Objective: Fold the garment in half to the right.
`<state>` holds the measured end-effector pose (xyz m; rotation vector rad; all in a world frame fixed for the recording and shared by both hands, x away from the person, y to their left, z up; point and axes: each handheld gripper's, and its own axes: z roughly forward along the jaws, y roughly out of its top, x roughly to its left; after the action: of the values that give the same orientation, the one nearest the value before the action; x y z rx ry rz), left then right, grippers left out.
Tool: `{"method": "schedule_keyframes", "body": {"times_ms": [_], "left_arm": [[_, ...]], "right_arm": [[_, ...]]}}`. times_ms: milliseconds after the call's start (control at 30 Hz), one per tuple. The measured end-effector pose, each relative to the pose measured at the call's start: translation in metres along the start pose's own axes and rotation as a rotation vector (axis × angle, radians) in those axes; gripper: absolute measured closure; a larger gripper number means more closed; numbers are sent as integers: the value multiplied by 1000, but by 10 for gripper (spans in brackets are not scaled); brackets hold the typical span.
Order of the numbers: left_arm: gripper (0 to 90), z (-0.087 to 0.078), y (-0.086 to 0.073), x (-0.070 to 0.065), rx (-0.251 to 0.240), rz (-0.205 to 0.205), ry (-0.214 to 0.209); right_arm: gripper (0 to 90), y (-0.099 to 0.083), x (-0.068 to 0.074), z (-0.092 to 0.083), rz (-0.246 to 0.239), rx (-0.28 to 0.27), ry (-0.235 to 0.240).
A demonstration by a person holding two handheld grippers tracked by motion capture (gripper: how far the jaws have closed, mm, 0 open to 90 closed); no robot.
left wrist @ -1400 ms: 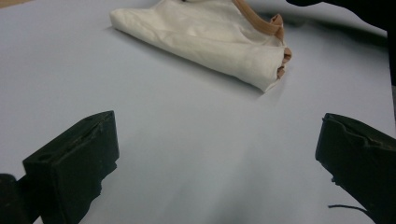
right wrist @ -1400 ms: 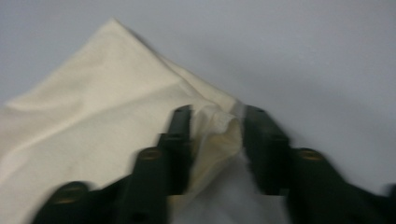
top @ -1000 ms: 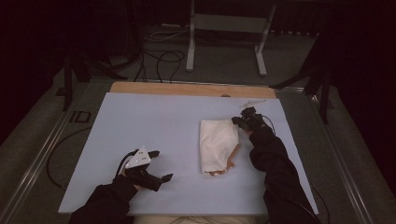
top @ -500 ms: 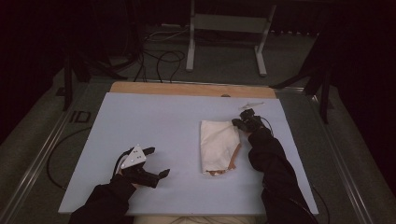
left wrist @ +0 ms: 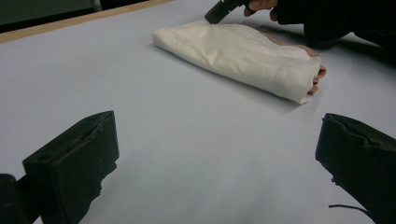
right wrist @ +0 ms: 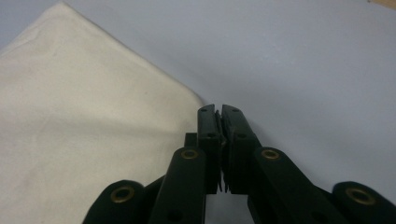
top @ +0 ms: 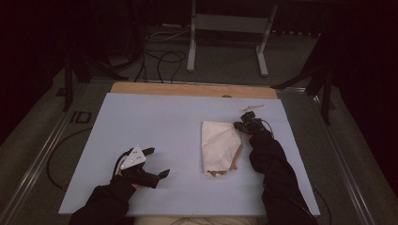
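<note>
A folded cream cloth (top: pixel 219 146) with a tan layer peeking out at its near edge lies right of centre on the pale blue table (top: pixel 159 122). My right gripper (top: pixel 240 125) is at the cloth's far right corner, low over the table. In the right gripper view its jaws (right wrist: pixel 218 110) are shut, with the cloth (right wrist: pixel 84 116) corner just beside their tips and nothing visible between them. My left gripper (top: pixel 157 162) rests open near the front left; in its own view the jaws (left wrist: pixel 215 135) stand wide apart facing the cloth (left wrist: pixel 243 51) and the right gripper (left wrist: pixel 219 11).
A small pale object (top: pixel 251 108) lies on the table just beyond the right gripper. A wooden strip (top: pixel 187 89) borders the far edge. Beyond it, cables (top: pixel 159 58) and a metal stand (top: pixel 225 28) sit on the dark floor.
My right gripper has sunk a little toward the table at the cloth's far right corner, still shut. The left gripper and the cloth have stayed where they were.
</note>
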<state>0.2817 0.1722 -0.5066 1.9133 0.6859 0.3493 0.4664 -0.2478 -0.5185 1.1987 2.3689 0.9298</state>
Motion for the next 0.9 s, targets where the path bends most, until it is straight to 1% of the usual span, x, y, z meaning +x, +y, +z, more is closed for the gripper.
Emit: {"method": "schedule_keyframes", "body": {"times_ms": [267, 400, 467, 600, 667, 700, 767, 900], "left_arm": [[7, 0, 0, 0, -1, -3, 3], [7, -1, 0, 1, -3, 0, 5], [7, -1, 0, 1, -3, 0, 4], [7, -1, 1, 1, -2, 1, 4], [7, -1, 1, 1, -2, 1, 5], [7, -1, 1, 1, -2, 1, 5], [7, -2, 1, 1, -3, -1, 6], [7, -2, 1, 1, -7, -4, 8]], "right_arm": [[861, 1, 0, 1, -1, 8, 0], [810, 1, 1, 0, -2, 12, -1], [802, 1, 1, -1, -7, 11, -3], [704, 4, 3, -7, -9, -3, 4], [670, 5, 4, -10, -7, -14, 10], [670, 5, 4, -10, -7, -14, 10], [617, 7, 7, -13, -8, -24, 20], [550, 11, 11, -17, -16, -38, 31]]}}
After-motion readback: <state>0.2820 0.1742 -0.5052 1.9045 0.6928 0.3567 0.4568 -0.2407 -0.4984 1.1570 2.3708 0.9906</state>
